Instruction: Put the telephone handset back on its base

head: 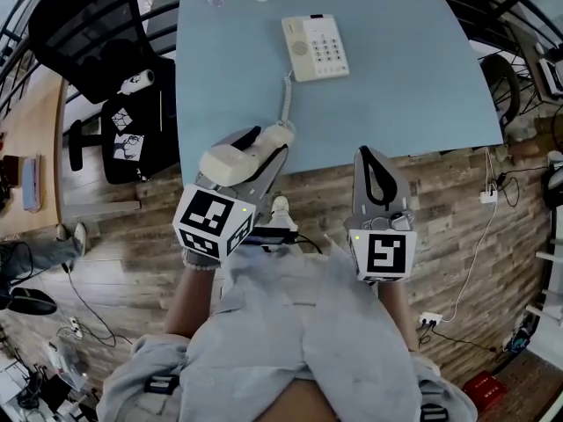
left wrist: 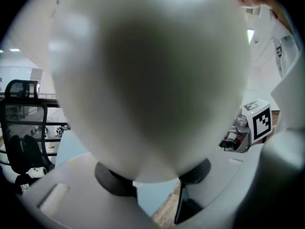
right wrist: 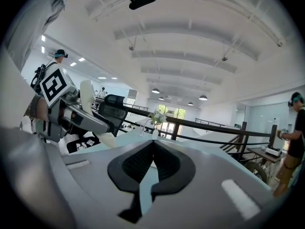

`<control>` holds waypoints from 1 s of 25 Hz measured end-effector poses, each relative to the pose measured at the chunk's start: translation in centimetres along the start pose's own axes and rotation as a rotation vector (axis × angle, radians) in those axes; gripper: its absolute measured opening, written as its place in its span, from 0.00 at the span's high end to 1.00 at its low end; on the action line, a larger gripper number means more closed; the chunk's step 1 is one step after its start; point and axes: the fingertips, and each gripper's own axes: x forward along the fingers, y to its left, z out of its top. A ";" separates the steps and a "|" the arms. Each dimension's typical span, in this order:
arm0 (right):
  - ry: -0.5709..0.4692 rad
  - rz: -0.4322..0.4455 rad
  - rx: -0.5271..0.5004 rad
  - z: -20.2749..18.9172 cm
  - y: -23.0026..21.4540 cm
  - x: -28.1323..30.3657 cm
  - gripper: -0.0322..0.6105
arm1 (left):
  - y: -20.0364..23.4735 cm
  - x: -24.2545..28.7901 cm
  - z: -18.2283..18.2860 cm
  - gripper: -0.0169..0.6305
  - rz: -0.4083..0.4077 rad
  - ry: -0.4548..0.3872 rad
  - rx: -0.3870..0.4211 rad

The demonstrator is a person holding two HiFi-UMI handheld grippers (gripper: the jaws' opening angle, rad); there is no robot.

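The handset (head: 233,158) is off its base (head: 315,47) and in the air at the near edge of the blue tabletop (head: 413,69), pinched in the left hand-held gripper (head: 262,155). In the left gripper view its cream body (left wrist: 152,80) fills nearly the whole frame above the dark pads. The coiled cord (head: 286,104) runs from its far end up to the base, which sits well apart toward the far side of the tabletop, keypad up and cradle bare. The right hand-held gripper (head: 373,167) hangs beside it with its jaws pressed together on nothing. The step in hand looks like the carry. Next, the left gripper must reach forward, line the handset up along the cradle on the base's left side, lower it until it seats, and only then let go, keeping the cord from bunching underneath.
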 end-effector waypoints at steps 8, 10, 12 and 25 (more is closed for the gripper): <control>0.010 -0.003 -0.013 0.9 -0.6 4.9 0.94 | 3.3 3.1 0.8 0.65 -0.029 0.010 -0.005; 0.013 -0.006 -0.009 1.0 -0.6 5.7 0.94 | 3.8 3.6 0.9 0.65 -0.038 0.013 -0.006; 0.006 -0.015 0.003 1.3 -0.6 6.3 0.94 | 4.3 4.0 1.0 0.65 -0.047 0.014 -0.006; 0.032 -0.055 -0.018 1.5 -0.9 7.1 0.94 | 5.4 5.2 0.9 0.65 -0.085 0.013 -0.021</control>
